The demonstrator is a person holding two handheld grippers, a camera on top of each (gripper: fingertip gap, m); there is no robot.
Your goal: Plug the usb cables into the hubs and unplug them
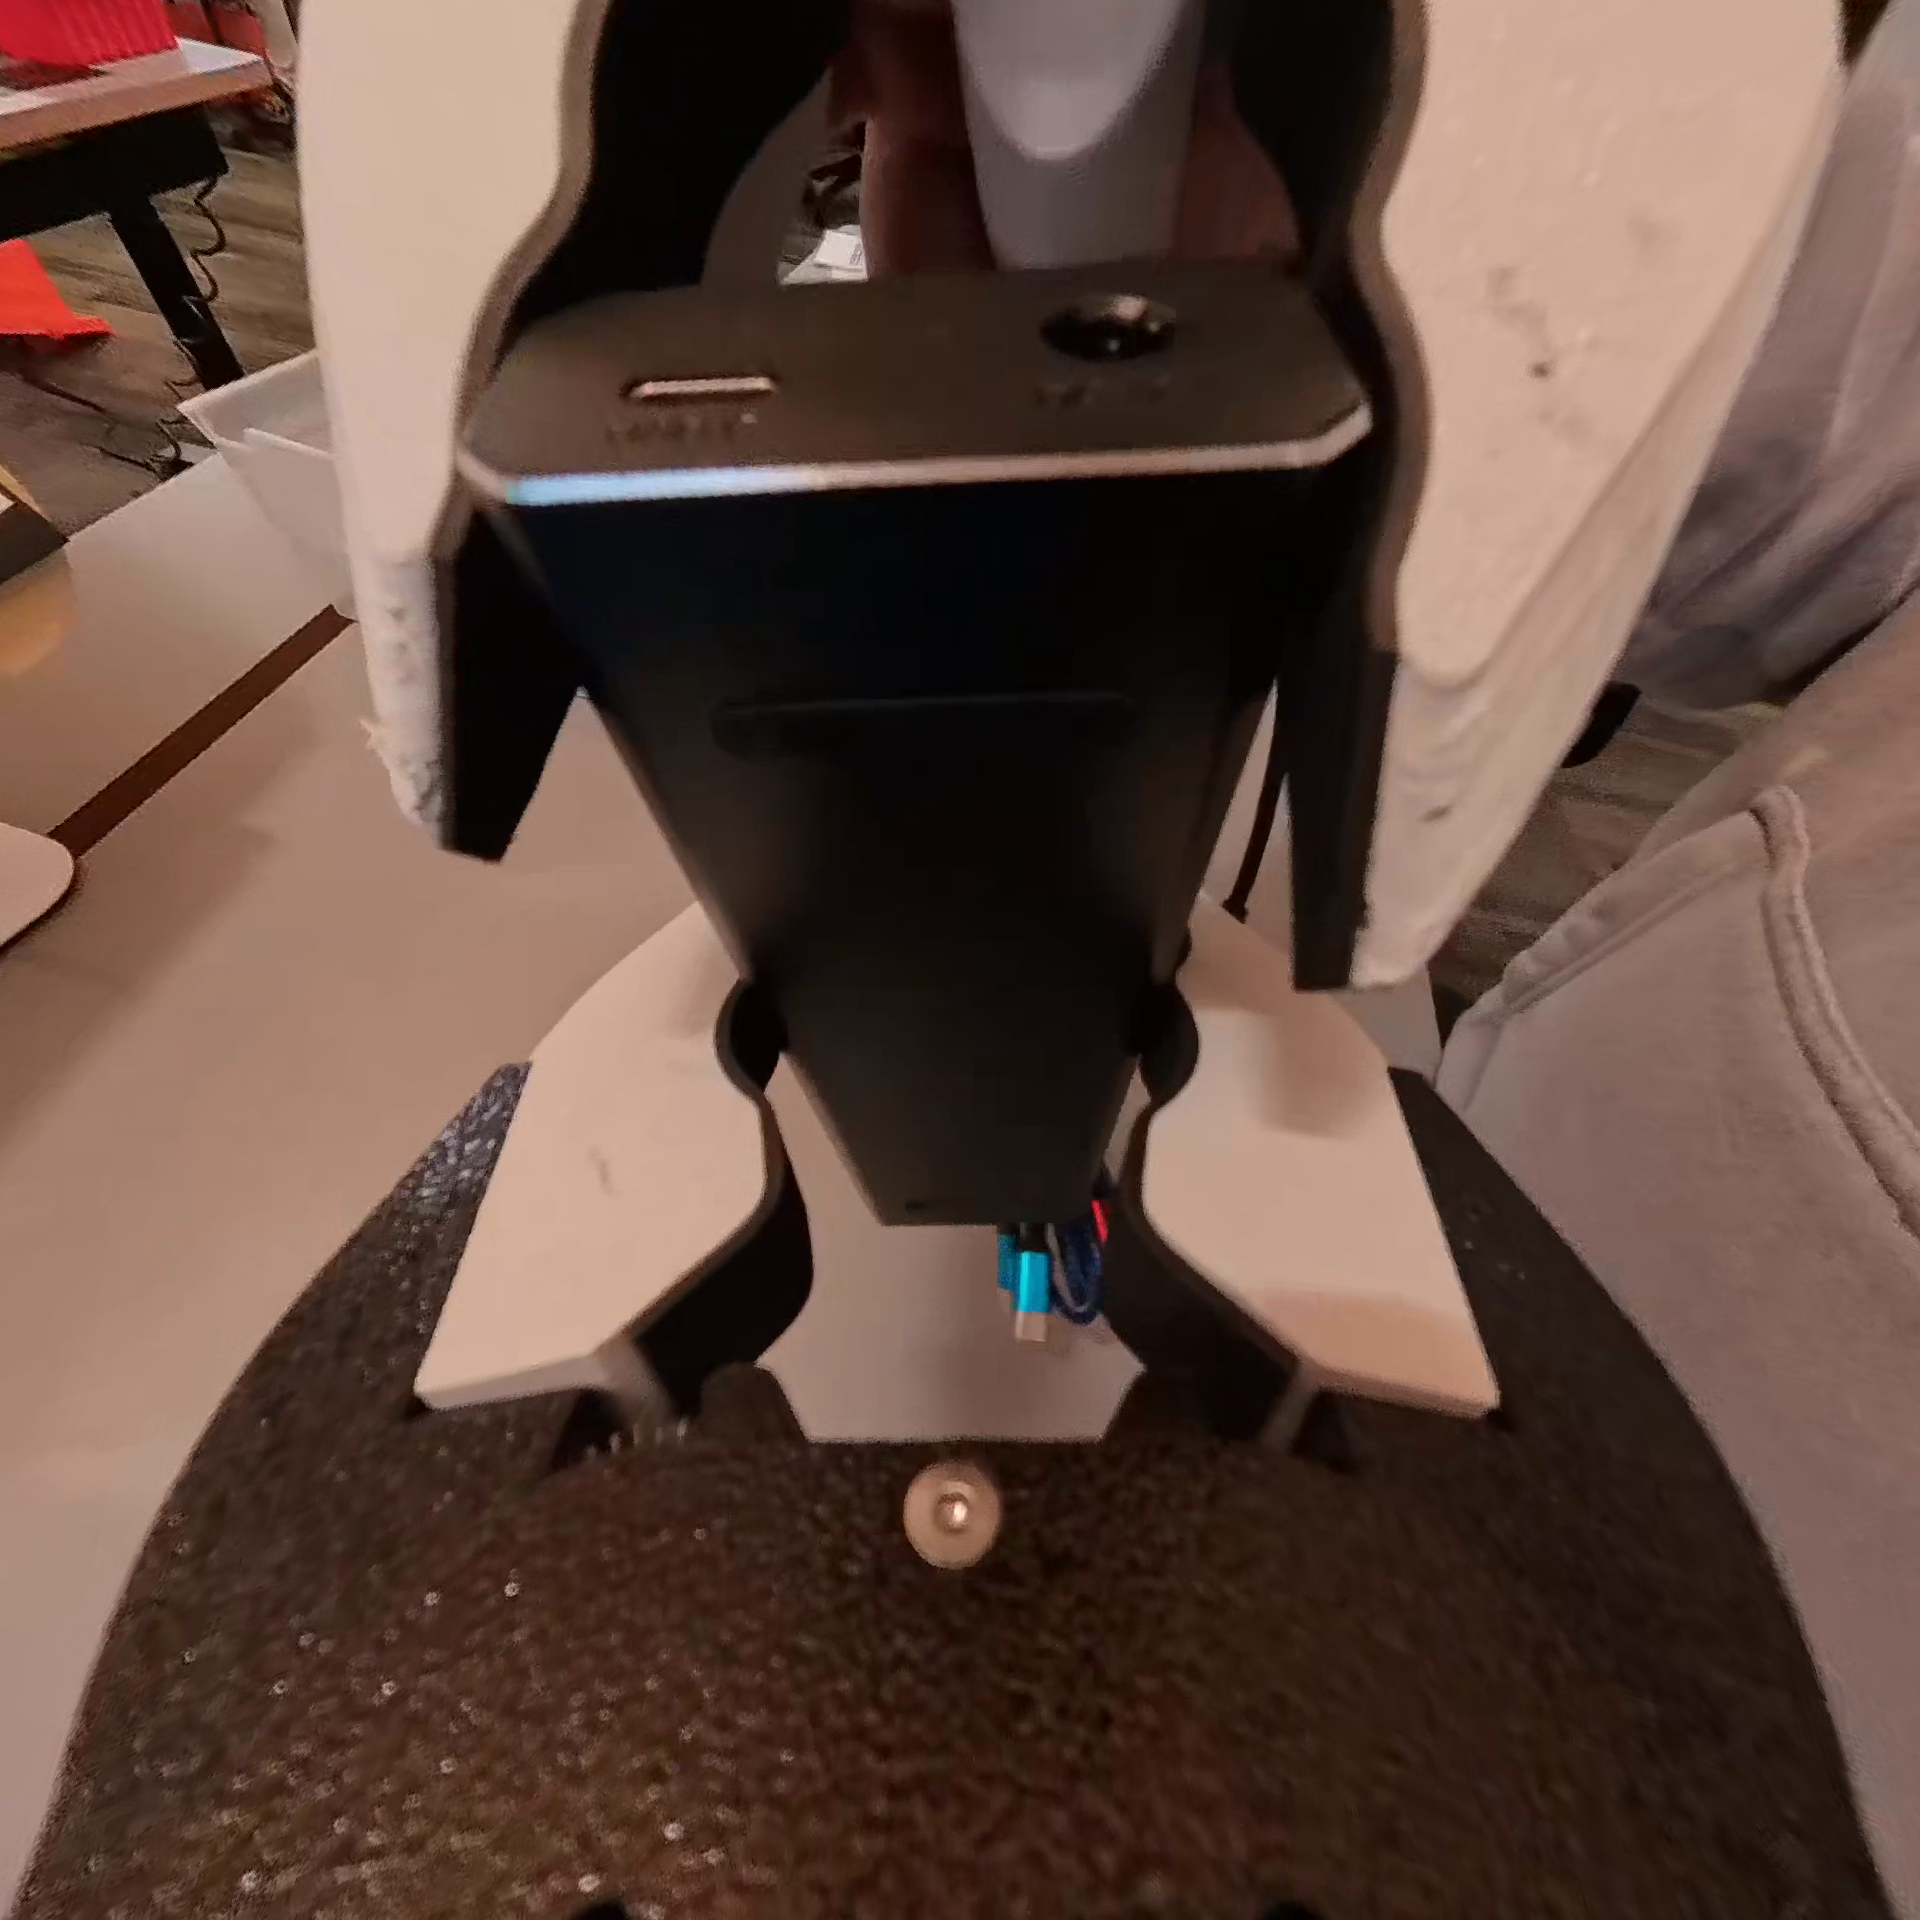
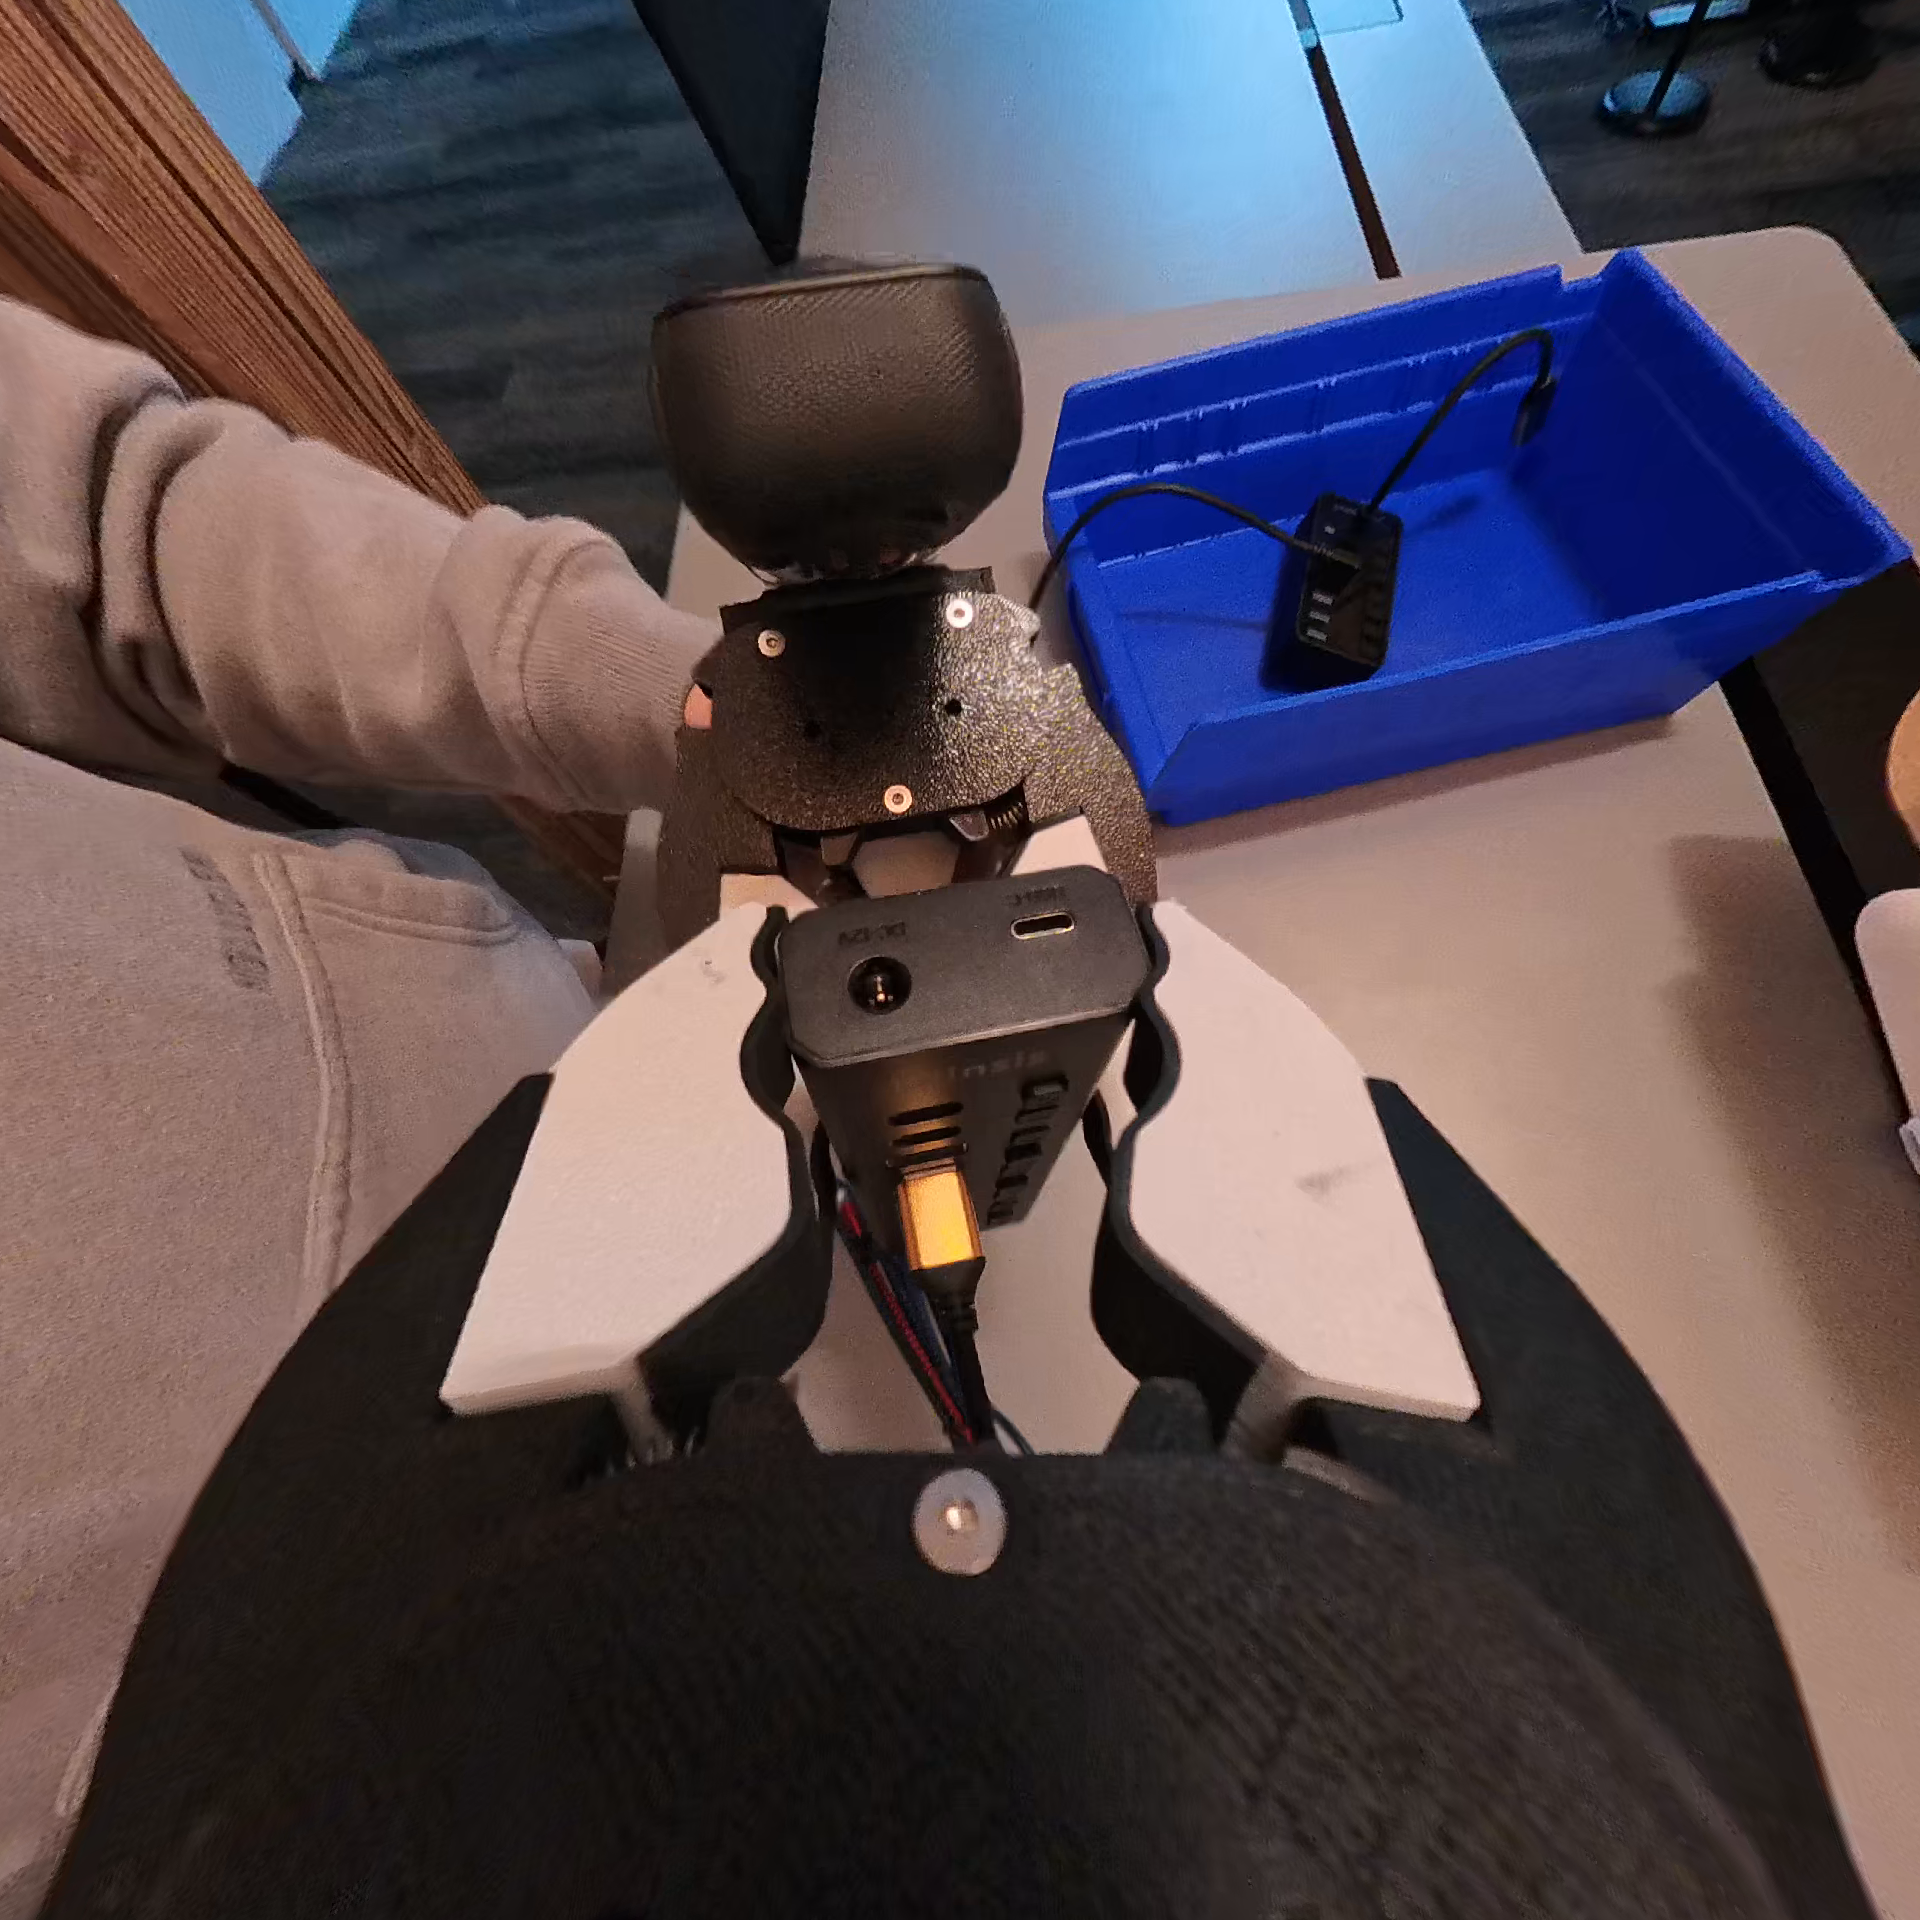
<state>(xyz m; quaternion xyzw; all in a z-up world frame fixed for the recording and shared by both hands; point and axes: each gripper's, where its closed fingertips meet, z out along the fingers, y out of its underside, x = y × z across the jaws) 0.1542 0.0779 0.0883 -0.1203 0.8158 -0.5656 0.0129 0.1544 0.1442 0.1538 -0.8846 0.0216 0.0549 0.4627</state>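
Note:
A black USB hub (image 2: pixel 956 966) is held between both grippers above the grey table (image 2: pixel 1455 1039). My right gripper (image 2: pixel 961 997) is shut on its upper end, where a round socket and a small slot show. A gold USB plug (image 2: pixel 935 1210) sits in the hub's port face, and red, blue and black cables (image 2: pixel 883 1309) trail down from it. My left gripper (image 1: pixel 956 1039) is shut on the hub (image 1: pixel 935 727) lower down; blue connectors (image 1: pixel 1023 1273) hang beneath. The left gripper (image 2: pixel 883 727) faces me in the right wrist view. The right gripper's white fingers (image 1: pixel 1558 364) flank the hub's top.
A blue bin (image 2: pixel 1299 748) stands at the back right of the table and holds a second black hub (image 2: pixel 1335 592) with a black cable. A person's grey sleeve (image 2: pixel 312 623) fills the left. A wood panel (image 2: pixel 156 260) stands behind it.

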